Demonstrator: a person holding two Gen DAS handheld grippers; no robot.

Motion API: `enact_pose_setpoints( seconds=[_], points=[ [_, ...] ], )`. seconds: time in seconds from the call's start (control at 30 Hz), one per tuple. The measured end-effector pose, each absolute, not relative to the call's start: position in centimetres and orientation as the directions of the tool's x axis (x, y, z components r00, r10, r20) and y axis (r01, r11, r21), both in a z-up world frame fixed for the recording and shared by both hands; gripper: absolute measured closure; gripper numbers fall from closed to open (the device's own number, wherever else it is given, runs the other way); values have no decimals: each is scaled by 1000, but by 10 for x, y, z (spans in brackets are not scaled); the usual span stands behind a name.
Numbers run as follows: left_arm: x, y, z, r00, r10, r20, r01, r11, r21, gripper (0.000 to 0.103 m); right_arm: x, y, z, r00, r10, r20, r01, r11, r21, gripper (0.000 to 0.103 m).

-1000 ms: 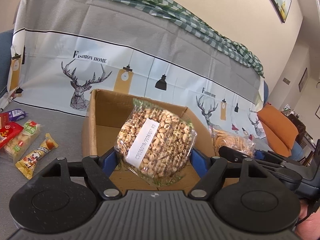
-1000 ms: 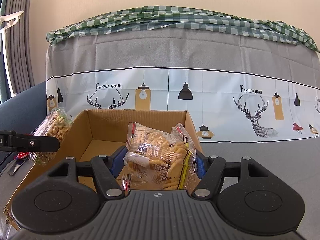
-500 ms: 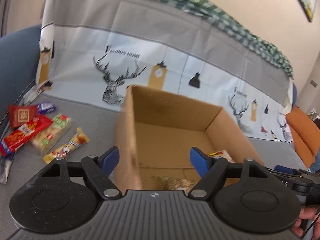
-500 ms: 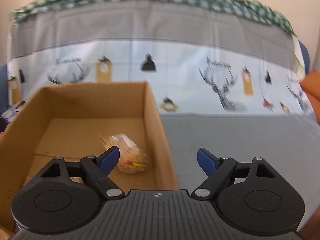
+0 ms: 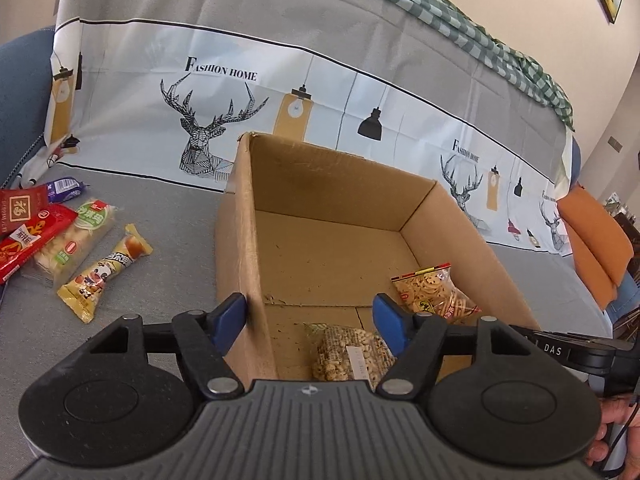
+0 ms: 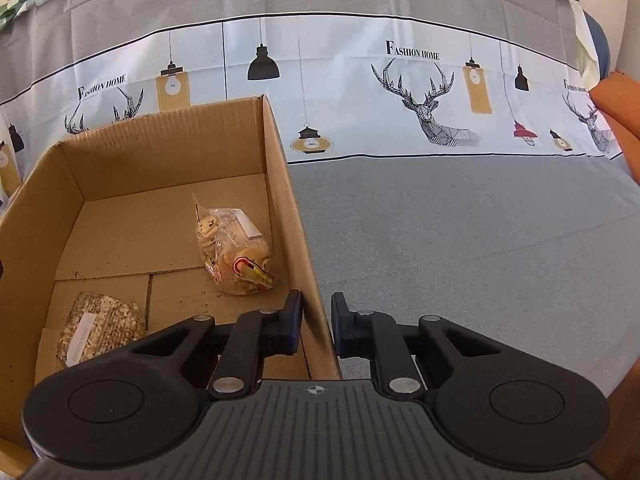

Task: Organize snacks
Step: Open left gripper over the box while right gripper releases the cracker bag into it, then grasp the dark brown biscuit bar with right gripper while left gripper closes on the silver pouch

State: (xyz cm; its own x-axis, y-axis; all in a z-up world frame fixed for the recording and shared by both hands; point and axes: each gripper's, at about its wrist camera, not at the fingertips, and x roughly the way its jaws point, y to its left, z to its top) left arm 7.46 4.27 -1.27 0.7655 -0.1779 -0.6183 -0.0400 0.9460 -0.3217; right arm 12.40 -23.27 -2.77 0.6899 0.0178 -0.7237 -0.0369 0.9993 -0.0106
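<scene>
An open cardboard box (image 5: 240,240) stands on the grey cloth. Inside it lie a clear bag of peanuts (image 5: 352,356) near the front and a bag of round crackers (image 5: 434,292) by the right wall. My left gripper (image 5: 310,320) hangs over the box's front left corner. Its jaws are closing, the left wall stands between them, and the pads touch nothing. In the right wrist view the peanut bag (image 6: 100,328) and cracker bag (image 6: 232,256) rest on the box floor. My right gripper (image 6: 318,322) is shut on the box's right wall (image 6: 288,200).
Loose snacks lie left of the box: a red packet (image 5: 28,240), a clear rice-cracker pack (image 5: 72,240), a yellow bar (image 5: 104,272) and a purple wrapper (image 5: 66,189). A deer-print cloth (image 5: 320,80) rises behind. An orange cushion (image 5: 596,240) sits far right. Grey cloth (image 6: 460,240) stretches right of the box.
A second ago each gripper held a bag above the box. Both bags were let go and now lie inside. The right gripper has moved down and right and shut on the box's right wall.
</scene>
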Motion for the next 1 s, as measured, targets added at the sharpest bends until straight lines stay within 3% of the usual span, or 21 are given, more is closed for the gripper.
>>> enact_pose_setpoints(
  seconds=[0.47, 0.6, 0.8, 0.9, 1.0],
  points=[
    [69, 37, -5, 782, -188, -595, -2, 953, -304, 26, 119, -235, -24, 701, -22, -712, -21, 998, -51, 82],
    [61, 36, -1, 809, -140, -571, -14, 966, -256, 25, 113, -233, -16, 736, -18, -677, -9, 999, -36, 69],
    [44, 40, 4, 829, -125, -545, 17, 980, -198, 25, 97, -221, -1, 808, 2, -589, -35, 998, -44, 60],
    [34, 47, 7, 832, -130, -539, 32, 982, -187, 30, 88, -212, 8, 835, 32, -549, -59, 998, -32, 55],
    [25, 57, 10, 838, -94, -538, 18, 989, -144, 42, 77, -201, 14, 848, 78, -524, -86, 996, 9, 54]
  ],
)
